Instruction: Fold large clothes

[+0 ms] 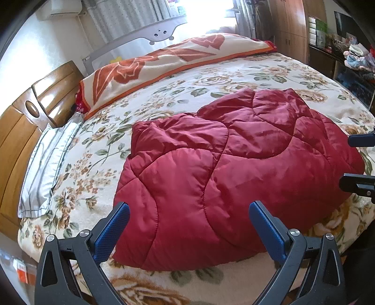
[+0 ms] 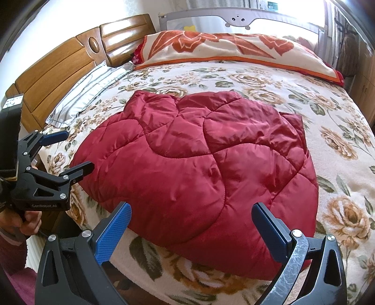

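A dark red quilted padded garment (image 1: 234, 169) lies folded into a rounded bundle on the floral bed cover (image 1: 164, 98); the right wrist view shows the garment (image 2: 199, 164) from the other side. My left gripper (image 1: 188, 208) hovers open above the garment's near edge, blue pads wide apart, nothing between them. My right gripper (image 2: 191, 210) is open too, over the garment's near edge. In the right wrist view the left gripper (image 2: 77, 151) appears at the left, held by a hand (image 2: 25, 220). The right gripper's fingertips (image 1: 358, 162) show at the right edge of the left wrist view.
A long orange-and-cream flowered pillow (image 1: 164, 63) lies along the far side of the bed. A grey striped pillow (image 1: 44, 169) rests by the wooden headboard (image 1: 28, 112). A grey bed rail (image 2: 234, 21) stands behind. Wooden wardrobe and cluttered shelves (image 1: 328, 35) at the right.
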Demonstrator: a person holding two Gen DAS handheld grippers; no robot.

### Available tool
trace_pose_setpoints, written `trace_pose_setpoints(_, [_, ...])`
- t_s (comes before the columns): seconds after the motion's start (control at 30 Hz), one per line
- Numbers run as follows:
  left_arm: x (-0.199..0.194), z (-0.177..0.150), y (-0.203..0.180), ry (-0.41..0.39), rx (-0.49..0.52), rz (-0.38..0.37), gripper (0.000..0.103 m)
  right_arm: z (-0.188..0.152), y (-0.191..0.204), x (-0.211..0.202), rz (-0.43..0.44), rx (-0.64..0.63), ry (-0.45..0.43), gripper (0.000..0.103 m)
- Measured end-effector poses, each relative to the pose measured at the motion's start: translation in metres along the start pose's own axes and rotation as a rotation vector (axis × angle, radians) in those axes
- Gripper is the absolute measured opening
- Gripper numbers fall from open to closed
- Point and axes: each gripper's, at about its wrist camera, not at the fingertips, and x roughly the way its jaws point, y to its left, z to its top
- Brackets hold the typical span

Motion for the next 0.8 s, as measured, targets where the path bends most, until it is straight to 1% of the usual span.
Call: trace_pose_setpoints(0.8, [0.0065, 0.0060, 0.0000, 0.002, 0.013, 0.010, 0.102, 0.0074, -0.0030, 0.0063, 0.005, 0.011, 0.002, 0.103])
